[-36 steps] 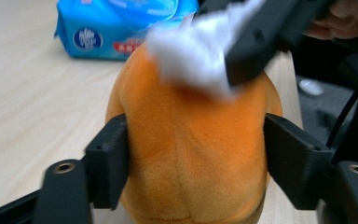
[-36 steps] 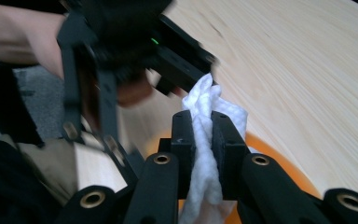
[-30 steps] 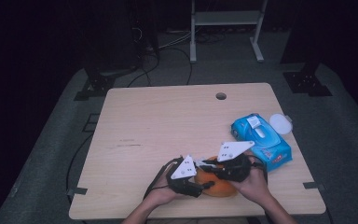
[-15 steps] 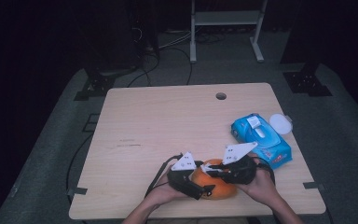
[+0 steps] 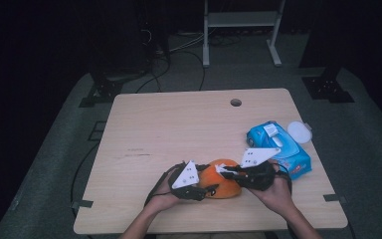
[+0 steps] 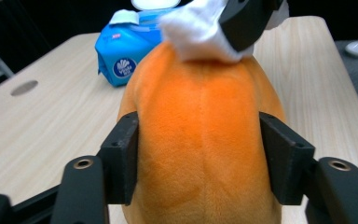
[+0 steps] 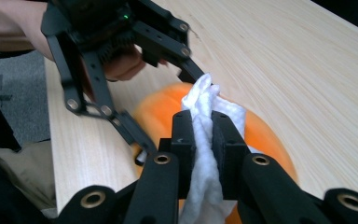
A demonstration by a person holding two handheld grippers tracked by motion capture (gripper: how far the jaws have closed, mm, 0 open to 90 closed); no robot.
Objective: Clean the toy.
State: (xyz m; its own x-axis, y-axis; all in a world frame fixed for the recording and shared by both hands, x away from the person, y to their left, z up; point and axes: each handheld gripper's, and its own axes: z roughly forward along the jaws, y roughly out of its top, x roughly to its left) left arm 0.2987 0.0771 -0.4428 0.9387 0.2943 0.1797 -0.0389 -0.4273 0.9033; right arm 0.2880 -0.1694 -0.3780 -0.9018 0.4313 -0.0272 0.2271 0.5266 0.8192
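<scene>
Item: orange plush toy (image 5: 222,184), table's (image 5: 179,124) 6 o'clock edge. Soft, light, squashy; I'd grip mid-body. My left gripper (image 6: 200,154) has just closed, clamping it; right gripper (image 7: 203,135) pinches white wipe (image 7: 205,121).

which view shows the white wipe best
The right gripper view: the white wipe sits pinched between the right gripper jaws, close up. The left gripper view shows it atop the orange plush; the high view barely.
</scene>
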